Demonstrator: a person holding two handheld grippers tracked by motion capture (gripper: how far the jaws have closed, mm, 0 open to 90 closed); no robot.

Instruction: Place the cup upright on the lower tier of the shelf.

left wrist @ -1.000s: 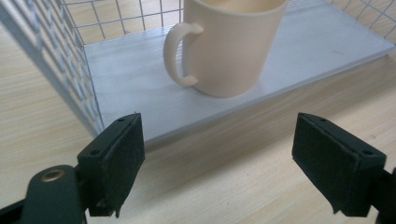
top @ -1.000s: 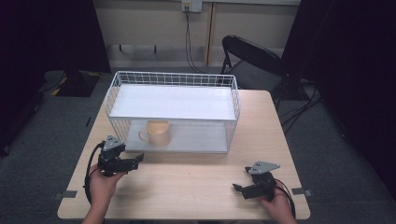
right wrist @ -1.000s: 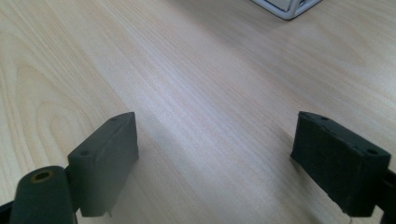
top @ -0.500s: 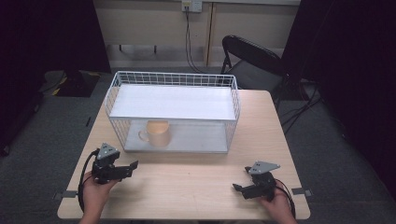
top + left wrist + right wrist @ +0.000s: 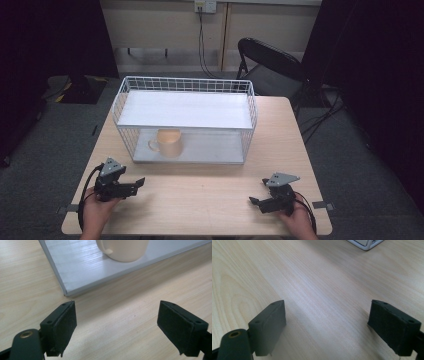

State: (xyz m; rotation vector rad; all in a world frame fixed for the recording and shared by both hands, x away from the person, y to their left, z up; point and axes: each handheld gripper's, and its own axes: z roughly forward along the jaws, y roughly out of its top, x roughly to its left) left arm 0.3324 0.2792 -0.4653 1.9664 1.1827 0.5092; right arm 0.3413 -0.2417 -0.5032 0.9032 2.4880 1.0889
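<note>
Your left gripper (image 5: 131, 185) rests low over the pale wooden counter (image 5: 200, 210) near its front left corner, held in your left hand (image 5: 97, 210), and its jaws stand wide apart with nothing between them. In the left gripper view the black pads (image 5: 63, 326) frame bare wood, and just beyond them lies the near corner of the white board floor (image 5: 82, 267) of the white wire basket (image 5: 185, 85). The cream ceramic mug (image 5: 167, 142) stands upright inside that basket, on its floor close to the front wall and left of the middle, with its handle turned toward the counter's left edge. Your right gripper (image 5: 256, 201) sits near the front right corner in your right hand (image 5: 297, 220), its jaws likewise spread open and empty over bare wood, well apart from the basket. The two grippers lie well apart from each other along the front edge.
</note>
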